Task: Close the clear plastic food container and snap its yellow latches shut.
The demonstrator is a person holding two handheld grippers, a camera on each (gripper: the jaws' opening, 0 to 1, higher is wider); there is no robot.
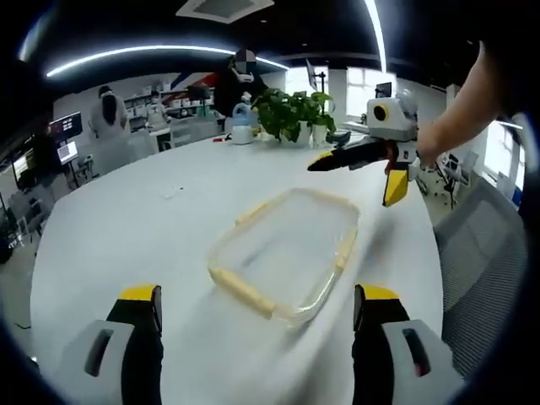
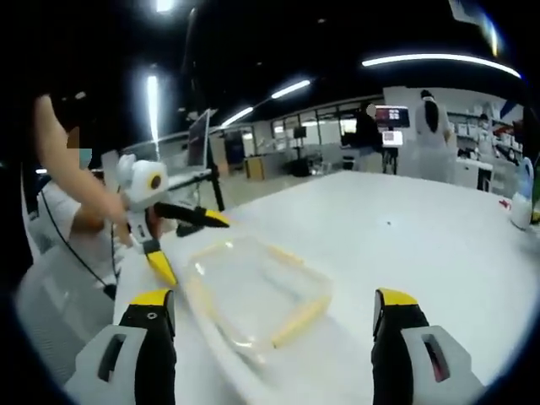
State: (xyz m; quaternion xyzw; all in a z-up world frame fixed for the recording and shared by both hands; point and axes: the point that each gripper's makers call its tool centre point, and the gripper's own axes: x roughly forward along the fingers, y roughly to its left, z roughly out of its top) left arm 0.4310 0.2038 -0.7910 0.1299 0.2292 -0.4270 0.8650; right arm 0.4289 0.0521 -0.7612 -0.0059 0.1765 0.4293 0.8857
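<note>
Clear rectangular plastic food container with pale yellow latches along its edges lies flat on my round white bench, between both claws. From the blurred frames I think its lid is on, though I can't be sure. My left claw hangs spread just short of it, touching nothing. My right claw is likewise spread and empty. Beyond sit a green potted plant and a grey mesh chair.
</note>
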